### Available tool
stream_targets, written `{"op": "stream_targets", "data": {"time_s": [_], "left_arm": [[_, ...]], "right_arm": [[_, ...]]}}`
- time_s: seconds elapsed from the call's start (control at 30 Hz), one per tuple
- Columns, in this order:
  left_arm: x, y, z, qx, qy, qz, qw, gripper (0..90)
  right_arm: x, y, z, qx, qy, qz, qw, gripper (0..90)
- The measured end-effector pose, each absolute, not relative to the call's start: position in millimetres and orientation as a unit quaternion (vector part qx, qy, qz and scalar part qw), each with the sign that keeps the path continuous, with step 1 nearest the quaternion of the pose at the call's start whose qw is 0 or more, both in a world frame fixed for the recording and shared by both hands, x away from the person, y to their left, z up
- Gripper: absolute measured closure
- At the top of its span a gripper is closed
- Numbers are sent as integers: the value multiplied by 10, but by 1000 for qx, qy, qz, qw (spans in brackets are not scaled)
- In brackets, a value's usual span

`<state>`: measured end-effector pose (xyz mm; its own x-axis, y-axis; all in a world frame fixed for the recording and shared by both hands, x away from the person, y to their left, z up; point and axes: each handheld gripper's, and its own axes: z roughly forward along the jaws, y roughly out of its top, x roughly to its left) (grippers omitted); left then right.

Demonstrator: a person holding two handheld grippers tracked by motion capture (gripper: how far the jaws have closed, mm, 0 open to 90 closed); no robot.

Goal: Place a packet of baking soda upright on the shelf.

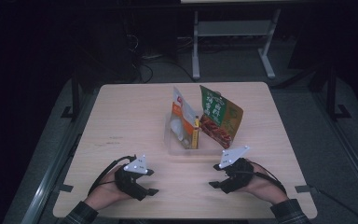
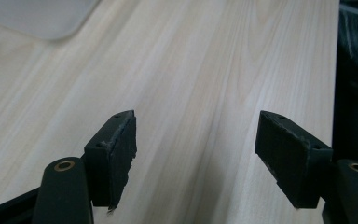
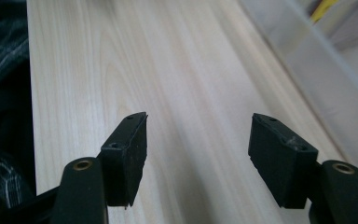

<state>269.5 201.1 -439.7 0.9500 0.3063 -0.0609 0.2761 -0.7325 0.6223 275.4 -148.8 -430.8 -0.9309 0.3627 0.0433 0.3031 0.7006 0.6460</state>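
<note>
Tongs on both sides are standing spread with nothing between their pads. The left tongs (image 1: pixel 154 183) are lying low over the near left part of the surface (image 1: pixel 121 116), and the right tongs (image 1: pixel 213 176) are sitting over the near right part, both pointing inward toward each other. Between and just beyond them, a clear tray (image 1: pixel 177 150) is resting at the middle of the surface, holding an orange-and-white pouch (image 1: pixel 182 119), a green snack bag (image 1: pixel 219 116) and a slim yellow packet (image 1: pixel 196 135). All three are standing on edge and leaning on each other, likely because the low tray walls are propping them. Both tongs are probably waiting wide so either can take a bag's upper edge.
</note>
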Motion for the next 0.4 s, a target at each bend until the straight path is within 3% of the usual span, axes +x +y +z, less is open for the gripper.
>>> {"op": "stream_targets", "data": {"time_s": [0.4], "left_arm": [[2690, 1985, -4402, 932, 150, 23, 329, 287]], "right_arm": [[2753, -1469, -4355, 158, 930, 330, 44, 367]]}}
